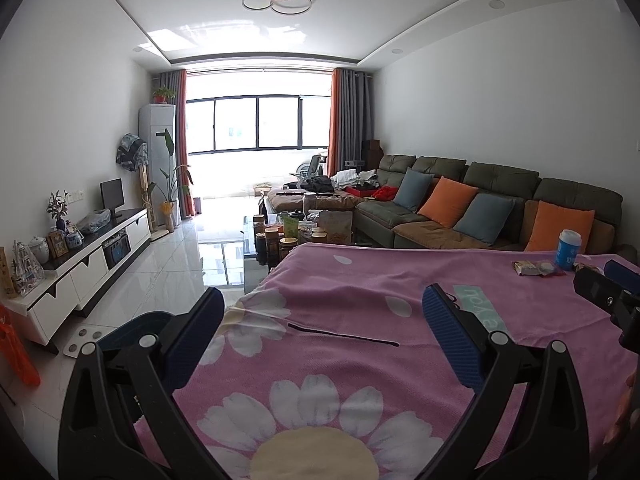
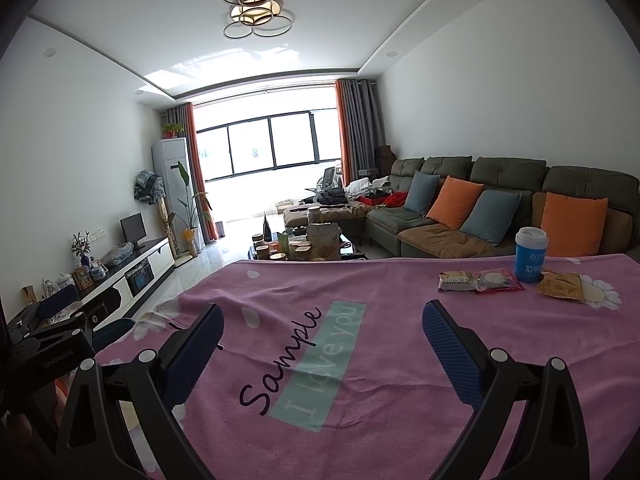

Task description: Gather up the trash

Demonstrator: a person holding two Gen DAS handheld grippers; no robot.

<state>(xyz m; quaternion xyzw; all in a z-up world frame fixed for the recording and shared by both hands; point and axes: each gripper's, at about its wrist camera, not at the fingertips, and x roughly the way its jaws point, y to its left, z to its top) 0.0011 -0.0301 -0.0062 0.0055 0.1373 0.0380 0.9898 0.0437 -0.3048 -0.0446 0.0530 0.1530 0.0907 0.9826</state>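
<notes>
While both the left gripper and right gripper hang wide and empty, the upright cup beside the wrappers could topple if clipped.

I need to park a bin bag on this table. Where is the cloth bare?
Bare: the pink cloth from the "Sample" print to the far edge, and the daisy end. Crowded: the far right corner, with three snack wrappers beside the blue cup.
</notes>
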